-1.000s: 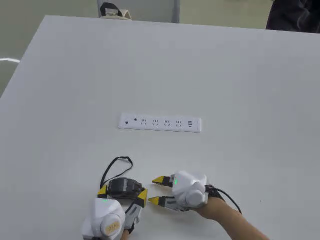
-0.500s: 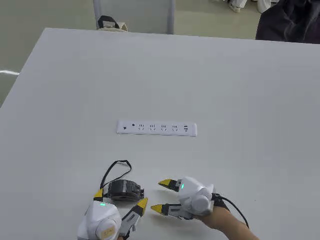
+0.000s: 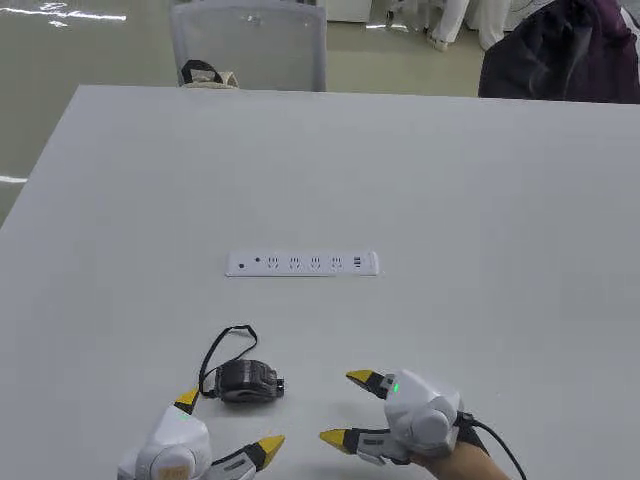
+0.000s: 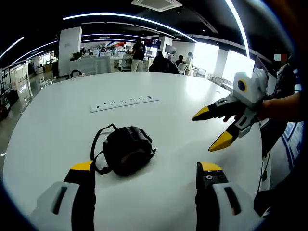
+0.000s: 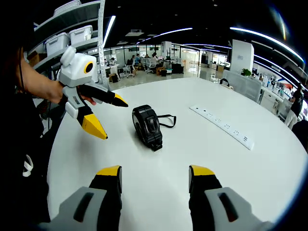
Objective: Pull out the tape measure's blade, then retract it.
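Note:
A black tape measure (image 3: 248, 381) with a looped wrist strap stands on the white table (image 3: 480, 200), its blade fully inside the case. My left gripper (image 3: 227, 423) is open just in front of it, a short way back from the case (image 4: 127, 150), and touches nothing. To the right, my right gripper (image 3: 347, 407) is open too, its yellow-tipped jaws pointing left toward the tape measure (image 5: 148, 126) with a gap between. The other gripper (image 4: 214, 127) crosses the left gripper view, and the left one (image 5: 98, 115) crosses the right gripper view.
A white power strip (image 3: 302, 264) lies across the table's middle, beyond the tape measure. A grey chair (image 3: 248, 45) with a bag on it stands at the far edge. Dark clothing (image 3: 560, 50) hangs at the far right corner. A cable (image 3: 495, 440) trails from my right gripper.
My left gripper has let go of the tape measure and pulled back toward me. The right gripper has also drawn back a little. The tape measure now rests free on the table.

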`<state>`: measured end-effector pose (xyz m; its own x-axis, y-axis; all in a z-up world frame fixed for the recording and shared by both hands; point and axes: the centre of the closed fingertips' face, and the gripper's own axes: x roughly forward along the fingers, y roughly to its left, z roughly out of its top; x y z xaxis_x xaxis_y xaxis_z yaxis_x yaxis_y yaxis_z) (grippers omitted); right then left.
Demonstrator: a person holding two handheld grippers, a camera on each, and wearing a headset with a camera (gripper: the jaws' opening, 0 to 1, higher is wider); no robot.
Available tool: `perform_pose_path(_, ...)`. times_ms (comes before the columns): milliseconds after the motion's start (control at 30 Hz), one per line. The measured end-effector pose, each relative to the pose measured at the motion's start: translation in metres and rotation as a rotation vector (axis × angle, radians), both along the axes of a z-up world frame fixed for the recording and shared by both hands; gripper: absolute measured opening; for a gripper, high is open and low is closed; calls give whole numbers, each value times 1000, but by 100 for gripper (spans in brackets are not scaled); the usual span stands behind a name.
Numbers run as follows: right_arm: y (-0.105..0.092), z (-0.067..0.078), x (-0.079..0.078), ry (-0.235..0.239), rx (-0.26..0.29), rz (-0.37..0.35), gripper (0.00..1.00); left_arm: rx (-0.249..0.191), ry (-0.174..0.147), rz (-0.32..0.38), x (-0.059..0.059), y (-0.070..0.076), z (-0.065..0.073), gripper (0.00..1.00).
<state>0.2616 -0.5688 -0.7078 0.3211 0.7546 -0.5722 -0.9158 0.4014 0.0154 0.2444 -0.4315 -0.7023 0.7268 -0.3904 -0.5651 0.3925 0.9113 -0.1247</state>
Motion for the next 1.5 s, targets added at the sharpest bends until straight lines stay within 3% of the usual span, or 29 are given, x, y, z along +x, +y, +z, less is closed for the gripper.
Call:
perform_pose_path(200,-18,15,-17,-6,16,-72,62,10,9,-75,-18,14,7,85)
perform_pose_path(400,-39,26,-36,7,37,-154,69,21,-6,-113,-32,38,19,89)
perform_pose_path(633,-62,34,-55,2,16,-203,76,72,-15,-151,-47,57,27,95)
perform_pose_path(733,-72,40,-59,-8,13,-226,79,69,-19,-156,-52,65,29,98)
perform_pose_path(1133,-87,64,-77,-14,55,-257,94,97,-23,-181,-75,77,39,99)
perform_pose_path(1433,-100,76,-83,-30,70,-294,96,102,-58,-175,-83,87,49,99)
perform_pose_path(1500,-101,77,-84,-31,66,-297,96,101,-52,-171,-85,88,49,99)
